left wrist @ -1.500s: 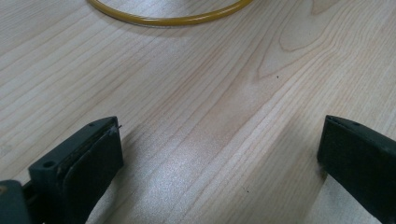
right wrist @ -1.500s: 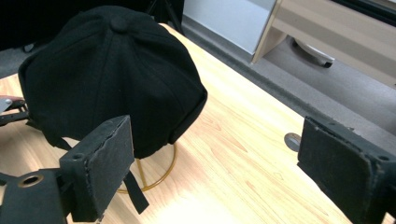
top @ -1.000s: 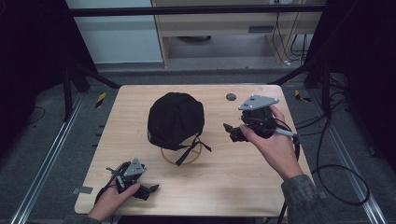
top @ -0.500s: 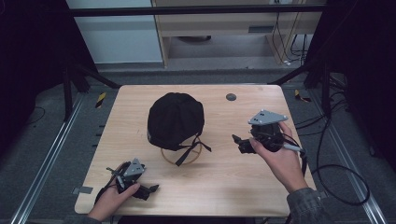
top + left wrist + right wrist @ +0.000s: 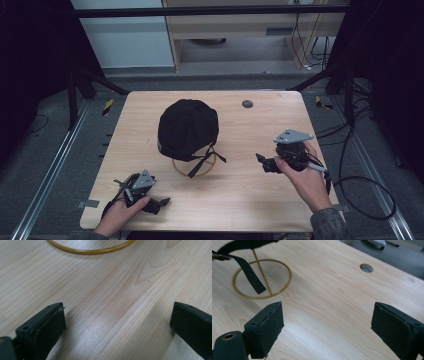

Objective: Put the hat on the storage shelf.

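Since a second ago the right gripper has been pulling back from the cap toward the person's side, and it's now hanging over bare wood well right of the stand, tips pointing left at it. Jaws are spread wide with nothing between them; in the right gripper view you're looking past them at the stand's yellow ring, its thin upright rod, a black strap dangling down into the ring, and a round hole in the table farther off.

Left gripper hasn't budged, it's sitting low at the near left corner, jaws also wide apart and holding nothing. Its own view is catching just the near arc of the ring up top.

Cap is sitting on top of the stand around the middle of the table, straps hanging off its near edge. Both grippers are well apart from it.
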The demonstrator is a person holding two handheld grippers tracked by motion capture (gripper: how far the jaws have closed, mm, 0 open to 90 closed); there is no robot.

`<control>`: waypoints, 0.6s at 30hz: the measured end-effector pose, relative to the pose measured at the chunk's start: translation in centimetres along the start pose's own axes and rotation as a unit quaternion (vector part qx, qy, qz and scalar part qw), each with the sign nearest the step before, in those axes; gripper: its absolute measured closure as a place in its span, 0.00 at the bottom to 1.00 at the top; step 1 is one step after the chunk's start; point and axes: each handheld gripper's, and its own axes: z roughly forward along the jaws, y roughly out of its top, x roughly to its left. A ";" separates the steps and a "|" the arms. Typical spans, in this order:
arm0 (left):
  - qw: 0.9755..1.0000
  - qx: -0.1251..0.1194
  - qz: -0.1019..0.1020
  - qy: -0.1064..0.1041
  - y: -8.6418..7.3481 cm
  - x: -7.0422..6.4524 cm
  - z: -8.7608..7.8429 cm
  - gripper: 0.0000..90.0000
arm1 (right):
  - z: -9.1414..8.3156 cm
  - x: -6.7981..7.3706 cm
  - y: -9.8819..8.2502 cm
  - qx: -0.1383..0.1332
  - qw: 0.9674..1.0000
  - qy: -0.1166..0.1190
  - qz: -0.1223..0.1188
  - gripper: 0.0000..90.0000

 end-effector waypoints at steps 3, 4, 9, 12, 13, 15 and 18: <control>1.000 0.000 0.000 0.000 0.0 0.0 0.0 0.00 | 0.6 -0.4 -1.3 0.010 1.000 -0.001 0.010 0.12; 1.000 0.000 0.000 0.000 0.0 0.0 0.0 0.00 | 0.7 -0.4 -1.6 0.011 1.000 -0.001 0.012 0.12; 1.000 0.000 0.000 0.000 0.0 0.0 0.0 0.00 | 1.2 -0.4 -2.8 0.013 1.000 0.000 0.020 0.12; 1.000 0.000 0.000 0.000 0.0 0.0 0.0 0.00 | 1.6 -0.3 -3.2 0.018 1.000 0.003 0.024 0.12; 1.000 0.000 0.000 0.000 0.0 0.0 0.0 0.00 | 2.0 -0.2 -3.7 0.021 0.999 0.005 0.024 0.12; 1.000 0.000 0.000 0.000 0.0 0.0 0.0 0.00 | 2.4 0.1 -4.2 0.025 0.999 0.009 0.024 0.12; 1.000 0.000 0.000 0.000 0.0 0.0 0.0 0.00 | 2.7 0.2 -4.5 0.028 0.999 0.011 0.027 0.12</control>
